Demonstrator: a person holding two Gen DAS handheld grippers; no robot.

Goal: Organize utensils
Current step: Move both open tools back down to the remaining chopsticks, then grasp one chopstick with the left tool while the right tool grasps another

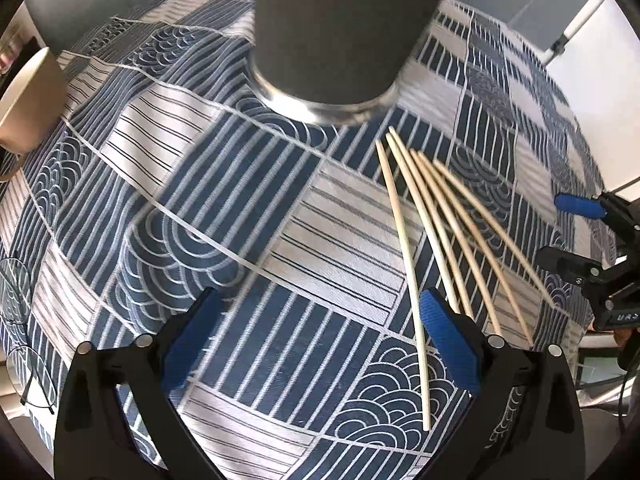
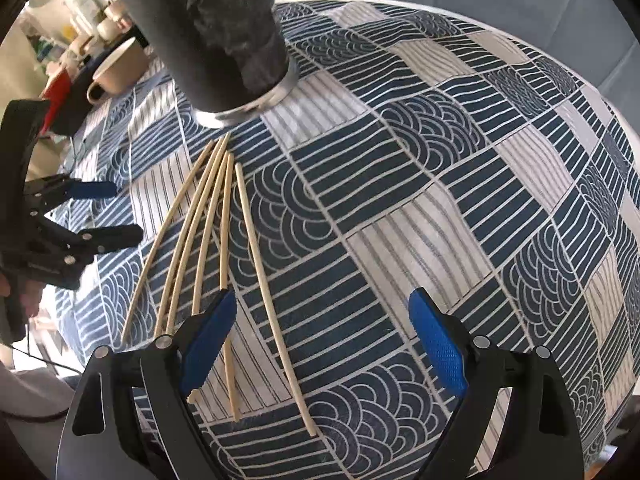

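Five chopsticks [image 2: 224, 240] lie fanned on the patterned tablecloth [image 2: 440, 184], tips near the dark holder [image 2: 216, 36]. Both the left gripper [image 1: 320, 344] and right gripper [image 2: 320, 348] hover spread apart, empty. Nothing is gathered yet; next, I'd guess, one must straddle a single stick.

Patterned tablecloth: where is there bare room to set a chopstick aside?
Free: the patterned tablecloth right of the pale wooden chopsticks. Crowded: the fan below the dark cylindrical holder, and by the cream mug.
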